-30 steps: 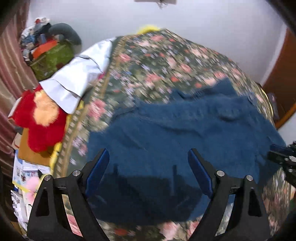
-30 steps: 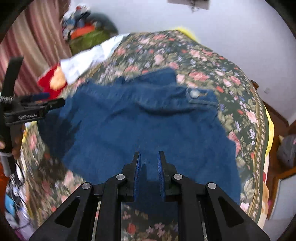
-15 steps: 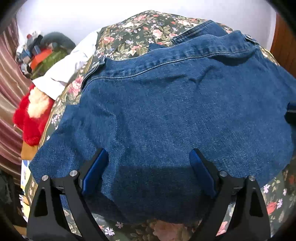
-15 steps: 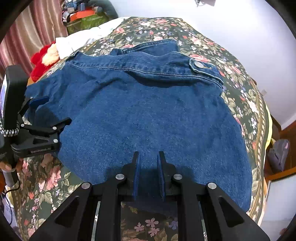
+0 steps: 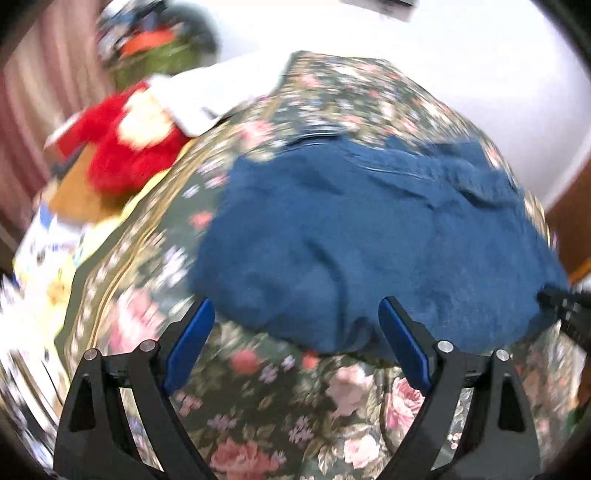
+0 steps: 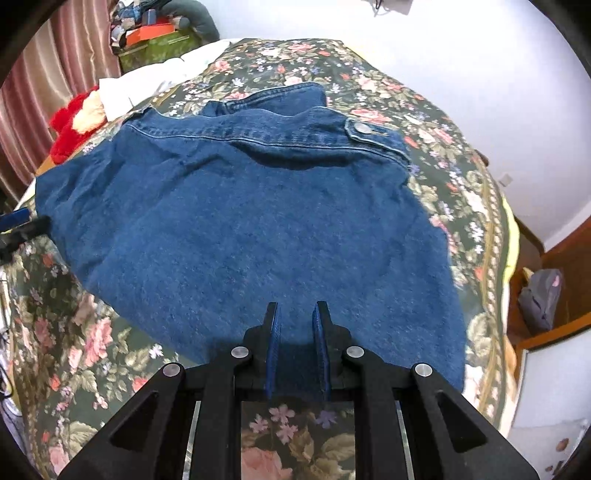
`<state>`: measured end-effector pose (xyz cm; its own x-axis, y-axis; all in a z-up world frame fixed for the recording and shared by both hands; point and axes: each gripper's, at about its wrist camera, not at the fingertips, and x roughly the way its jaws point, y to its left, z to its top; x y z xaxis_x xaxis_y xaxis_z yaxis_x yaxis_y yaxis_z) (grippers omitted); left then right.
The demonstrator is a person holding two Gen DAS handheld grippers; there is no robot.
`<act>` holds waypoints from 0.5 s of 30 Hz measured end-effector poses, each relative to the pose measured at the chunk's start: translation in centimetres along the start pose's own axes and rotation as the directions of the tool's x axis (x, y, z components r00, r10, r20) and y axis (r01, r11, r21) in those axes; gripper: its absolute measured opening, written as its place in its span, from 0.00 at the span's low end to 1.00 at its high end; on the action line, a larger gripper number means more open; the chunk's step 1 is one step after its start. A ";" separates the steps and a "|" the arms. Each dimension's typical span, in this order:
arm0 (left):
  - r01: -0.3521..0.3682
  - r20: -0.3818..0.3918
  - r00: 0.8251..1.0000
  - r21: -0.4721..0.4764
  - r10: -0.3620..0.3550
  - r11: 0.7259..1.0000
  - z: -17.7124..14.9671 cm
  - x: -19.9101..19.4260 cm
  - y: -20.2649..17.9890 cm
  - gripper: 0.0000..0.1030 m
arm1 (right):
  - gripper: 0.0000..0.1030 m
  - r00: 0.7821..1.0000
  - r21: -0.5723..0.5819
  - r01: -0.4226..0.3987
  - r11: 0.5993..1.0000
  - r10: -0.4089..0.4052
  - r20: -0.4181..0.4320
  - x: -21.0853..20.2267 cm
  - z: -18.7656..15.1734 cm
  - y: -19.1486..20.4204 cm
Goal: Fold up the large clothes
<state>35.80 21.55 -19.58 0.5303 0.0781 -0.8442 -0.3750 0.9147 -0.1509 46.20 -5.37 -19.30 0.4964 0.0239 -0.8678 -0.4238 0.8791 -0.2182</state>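
A blue denim jacket point(image 6: 258, 221) lies spread flat on a floral bedspread point(image 6: 74, 350), collar at the far side. My right gripper point(image 6: 295, 317) sits at the jacket's near hem, shut, with a strip of denim between its blue pads. My left gripper point(image 5: 295, 321) hangs open and wide at the jacket's point(image 5: 369, 240) near left edge. The hem lies just ahead of its fingers and nothing is pinched. The left wrist view is blurred. The left gripper's tip point(image 6: 18, 221) shows at the left edge of the right wrist view, and the right gripper point(image 5: 565, 306) at the right edge of the left wrist view.
A red plush toy point(image 6: 70, 122) and a white cloth point(image 6: 155, 77) lie at the bed's far left. Behind them is a pile of things point(image 6: 159, 33) by a curtain. Wooden furniture and a grey bag point(image 6: 539, 299) stand right of the bed.
My left gripper has drawn back from over the jacket to its near left edge, so bedspread now shows under the fingers. The right gripper has stayed shut at the hem.
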 end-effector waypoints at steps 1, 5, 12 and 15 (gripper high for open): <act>0.013 -0.019 1.000 -0.062 -0.014 0.998 -0.3 0.1 1.4 0.88 | 0.13 1.000 -0.013 0.023 1.000 -0.023 0.002 -0.2 -0.3 -0.1; 0.134 -0.105 0.981 -0.254 -0.165 0.958 -1.7 1.6 4.2 0.88 | 0.41 1.000 0.011 0.024 1.000 -0.024 0.006 -0.5 -1.0 -1.3; 0.352 -0.060 0.896 -0.505 -0.439 0.788 -2.5 5.2 5.5 0.88 | 0.93 0.996 0.083 0.089 0.993 -0.088 -0.011 -1.0 -2.9 -5.0; 0.378 -0.007 0.891 -0.540 -0.453 0.752 -1.4 6.0 5.9 0.88 | 0.93 0.994 0.073 0.108 0.991 -0.107 -0.019 -1.2 -3.4 -5.5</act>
<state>35.72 26.86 -26.29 0.6374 -0.3477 -0.6877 -0.4917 0.5036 -0.7104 45.32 -11.91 -18.55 0.5243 -0.0796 -0.8478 -0.3111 0.9089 -0.2778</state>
